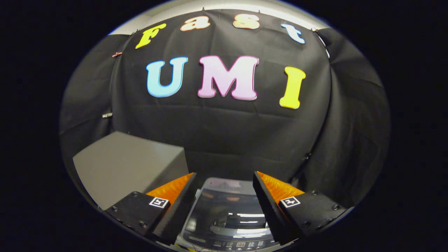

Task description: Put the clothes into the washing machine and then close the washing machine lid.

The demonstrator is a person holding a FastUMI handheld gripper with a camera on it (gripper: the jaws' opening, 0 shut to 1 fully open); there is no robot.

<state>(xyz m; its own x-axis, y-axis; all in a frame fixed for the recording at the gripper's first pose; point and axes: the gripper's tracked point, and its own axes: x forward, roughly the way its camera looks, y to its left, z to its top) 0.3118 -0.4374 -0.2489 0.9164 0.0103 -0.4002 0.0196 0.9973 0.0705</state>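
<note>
Two claw (224, 178) fingers apart, empty; washing machine (227, 217) below, lid shut.

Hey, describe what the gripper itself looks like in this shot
The gripper has two wedge-shaped fingers tapering toward their tips, with ribbed inner pads. Each finger sits on a blocky housing fastened with small screws, and each housing carries a square black-and-white marker tag. No cables are visible.

We see a plain grey box (129, 164), and a washing machine (227, 217) with a glossy dark, reflective lid (225, 206).
</note>
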